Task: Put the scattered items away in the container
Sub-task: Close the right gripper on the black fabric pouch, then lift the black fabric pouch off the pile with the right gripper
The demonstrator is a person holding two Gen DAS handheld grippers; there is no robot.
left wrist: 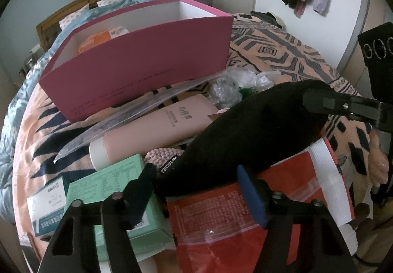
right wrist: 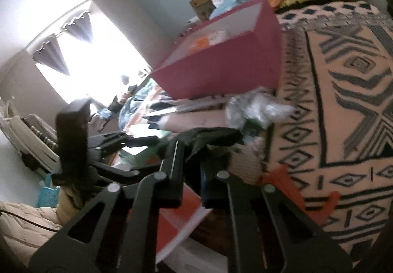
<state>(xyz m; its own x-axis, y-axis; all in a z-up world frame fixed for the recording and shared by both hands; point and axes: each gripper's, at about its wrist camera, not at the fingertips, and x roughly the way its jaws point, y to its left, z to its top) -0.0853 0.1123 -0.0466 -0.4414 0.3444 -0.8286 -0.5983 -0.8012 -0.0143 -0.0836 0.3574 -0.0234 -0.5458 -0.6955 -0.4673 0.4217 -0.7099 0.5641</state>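
Pink box (left wrist: 137, 57); black pouch (left wrist: 245, 130); red packet (left wrist: 221, 219); peach blanket (left wrist: 282, 52), black geometric pattern.

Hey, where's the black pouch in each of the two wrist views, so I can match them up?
Left wrist: the black pouch lies across the middle right, over the red packet, its far end pinched in the right gripper.
Right wrist: the pouch sits just below center, right at the tips of that gripper's closed jaws.
Shared landmark: the pink box stands behind the pouch in both.
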